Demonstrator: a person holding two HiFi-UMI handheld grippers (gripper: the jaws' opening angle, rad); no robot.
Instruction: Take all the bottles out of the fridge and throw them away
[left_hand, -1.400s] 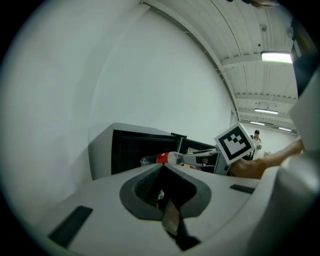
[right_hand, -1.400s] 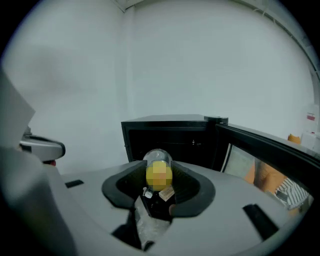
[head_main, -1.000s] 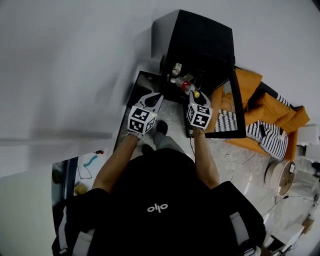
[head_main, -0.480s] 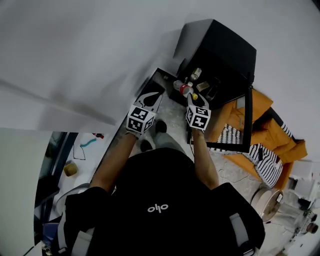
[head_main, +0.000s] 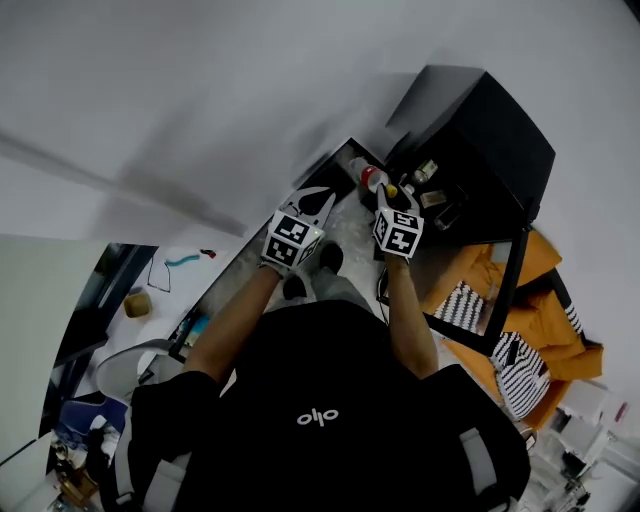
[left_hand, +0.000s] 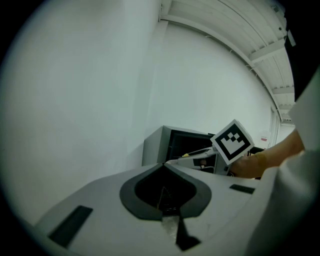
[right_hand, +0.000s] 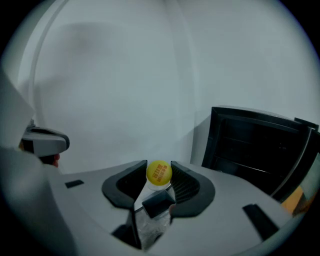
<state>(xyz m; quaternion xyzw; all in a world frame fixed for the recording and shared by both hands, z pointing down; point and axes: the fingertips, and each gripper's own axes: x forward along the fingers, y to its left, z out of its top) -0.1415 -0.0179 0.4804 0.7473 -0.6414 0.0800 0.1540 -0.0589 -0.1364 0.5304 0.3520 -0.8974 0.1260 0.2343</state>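
Two grippers and two capped bottles show, with one black fridge (head_main: 492, 118) standing open at the upper right of the head view. The right gripper (right_hand: 159, 164) has its jaws about half apart, clamped on the yellow-capped bottle (right_hand: 159, 174). Its long axis runs along the jaws, with the cap at their tips, pointing up-frame. The left gripper (left_hand: 165, 165) is fully closed, with only a scrap of clear plastic in its gap. The red-capped bottle (head_main: 368, 176) lies just beyond both tips, left of the fridge; I cannot tell what holds it.

Head looks down; gripper views (seemingly) share fridge (right_hand: 252, 145).
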